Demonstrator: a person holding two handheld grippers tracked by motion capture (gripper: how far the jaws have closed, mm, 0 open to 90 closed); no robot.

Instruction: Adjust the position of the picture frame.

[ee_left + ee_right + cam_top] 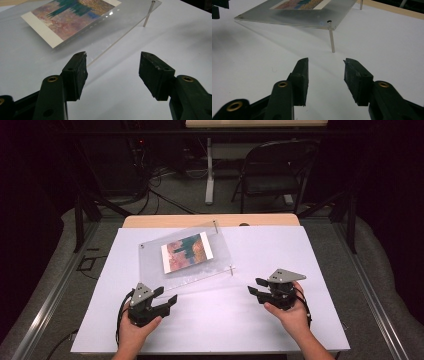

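We look down on a white sheet (260, 320) that covers a wooden table (210, 220); behind it the room is dark, with a folding chair (275, 172) and cables on the floor.

On the sheet lies a clear acrylic frame (186, 257) with a colourful print (187, 252) sandwiched in its middle. It sits towards the far left of centre, turned at an angle to the table edge. In the right gripper view we see it tilted: one side is lifted on thin metal legs (332, 37) while the opposite edge rests low near the sheet.

Our left gripper (165, 296) hovers just off the frame's near-left edge. Its jaws stand well apart with nothing between them. In the left gripper view the frame's near edge runs just past the left jaw's tip; we cannot tell whether it touches.

Our right gripper (254, 286) is near the frame's near-right corner, pointing towards the leg there. Its jaws are open by a moderate gap and grip nothing; in its own view the leg stands a little beyond the tips, in line with the gap.

Both hands (295, 315) come in from the near edge of the table, each wrapped around a gripper body.
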